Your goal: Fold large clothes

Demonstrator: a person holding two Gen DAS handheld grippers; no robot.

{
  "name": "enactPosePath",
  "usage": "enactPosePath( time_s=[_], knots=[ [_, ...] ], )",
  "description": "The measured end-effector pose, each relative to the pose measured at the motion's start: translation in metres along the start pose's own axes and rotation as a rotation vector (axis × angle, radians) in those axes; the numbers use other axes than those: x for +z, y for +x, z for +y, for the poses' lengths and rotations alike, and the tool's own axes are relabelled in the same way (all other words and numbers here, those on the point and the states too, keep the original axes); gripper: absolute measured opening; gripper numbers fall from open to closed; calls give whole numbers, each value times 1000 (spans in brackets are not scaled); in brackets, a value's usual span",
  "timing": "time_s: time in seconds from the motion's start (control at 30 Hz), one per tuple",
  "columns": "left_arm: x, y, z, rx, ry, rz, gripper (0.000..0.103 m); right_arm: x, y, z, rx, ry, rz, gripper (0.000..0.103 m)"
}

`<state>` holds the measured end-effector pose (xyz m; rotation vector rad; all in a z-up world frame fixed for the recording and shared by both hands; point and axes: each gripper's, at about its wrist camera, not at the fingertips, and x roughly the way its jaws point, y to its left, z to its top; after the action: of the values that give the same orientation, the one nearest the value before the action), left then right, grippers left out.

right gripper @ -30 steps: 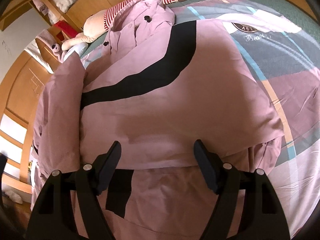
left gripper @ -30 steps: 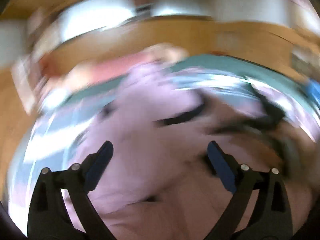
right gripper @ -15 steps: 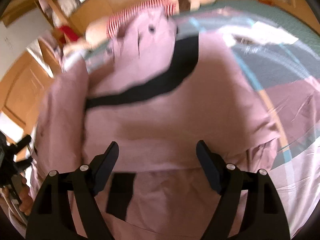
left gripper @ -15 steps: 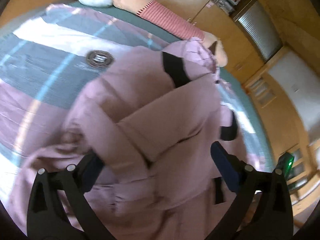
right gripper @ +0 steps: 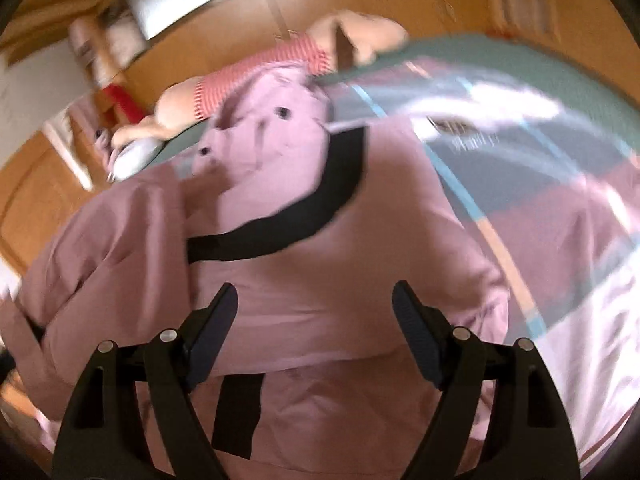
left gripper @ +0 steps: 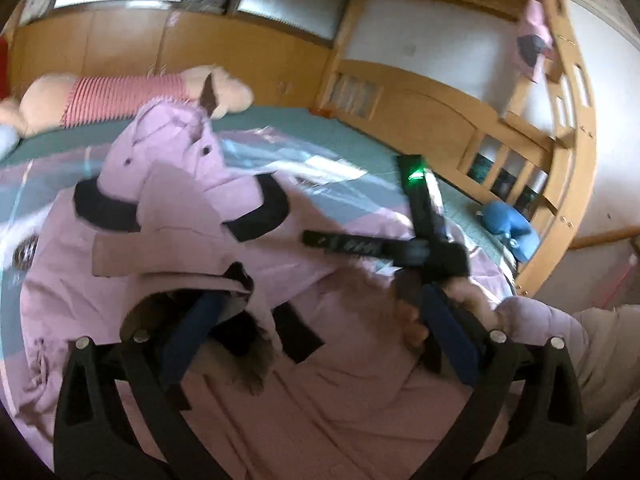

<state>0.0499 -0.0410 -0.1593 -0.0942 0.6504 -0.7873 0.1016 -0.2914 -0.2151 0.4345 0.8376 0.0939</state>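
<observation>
Hovering with both sets of tongs spread wide over the pink coat, nothing pinched in either. Left gripper low over a rumpled fold near the hem, its left finger pad tucked partly under a lifted flap of pink fabric, right pad sitting in front of the person's other hand. Can't tell if that left pad actually touches the cloth, too murky under the flap. In that same view, the right-hand tool showing up from outside as a black cross shape with a green light on top, held above the coat's right side.

Right gripper released too, fingers framing a smooth stretch of the coat's back, just short of a folded edge with a black strip below it.

Coat itself spread across the bed, hood with dark snaps pointing toward the far end, a curved black band across the shoulders, one sleeve folded in over the body on the left. Patterned quilt underneath, grey, pink and blue blocks. Long plush toy in a red striped shirt lying along the far edge of the bed. Blue soft thing near the wooden bed rail. Right view pretty blurry overall.
</observation>
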Motion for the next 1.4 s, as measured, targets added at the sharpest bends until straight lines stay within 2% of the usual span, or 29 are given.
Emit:
enactPosePath(
  time_s=[0.13, 0.17, 0.27, 0.37, 0.53, 0.6, 0.67, 0.83, 1.0, 1.1, 1.17, 1.23, 1.3, 1.37, 1.4],
  knots=[
    [9, -13, 48, 11, -212, -47, 101, 2, 0, -11, 22, 78, 11, 80],
    [10, -23, 69, 2, -317, -84, 101, 2, 0, -10, 21, 77, 15, 80],
    [4, -44, 111, -23, -513, -169, 101, -1, 2, -4, 15, 42, 24, 80],
    [-1, -53, 135, -35, -616, -197, 101, -3, 4, 3, -4, 0, 23, 80],
    [6, -42, 122, 37, -557, -153, 101, -8, 3, 22, 20, -111, 33, 80],
    [7, -41, 117, 47, -528, -142, 101, -14, 2, 40, 20, -212, 34, 80],
    [9, -41, 117, 46, -515, -130, 101, -24, 0, 67, 43, -379, 46, 80],
    [1, -44, 140, 34, -581, -116, 101, -54, -20, 113, 195, -632, 42, 80],
    [-3, -38, 145, 24, -612, -99, 101, -93, -34, 153, 210, -865, 3, 80],
    [-1, -35, 139, -34, -611, -97, 101, -120, -32, 175, 156, -1025, -44, 80],
    [1, -32, 134, -98, -615, -94, 101, -142, -25, 190, 99, -1133, -78, 80],
    [2, -31, 130, -173, -618, -96, 101, -154, -13, 197, 53, -1173, -95, 80],
    [3, -29, 126, -253, -626, -93, 101, -148, -2, 195, 31, -1120, -96, 79],
    [5, -29, 122, -270, -610, -83, 101, -130, -1, 186, 60, -1014, -93, 58],
    [5, -29, 120, -269, -600, -79, 101, -121, -1, 181, 95, -965, -78, 41]
  ],
)
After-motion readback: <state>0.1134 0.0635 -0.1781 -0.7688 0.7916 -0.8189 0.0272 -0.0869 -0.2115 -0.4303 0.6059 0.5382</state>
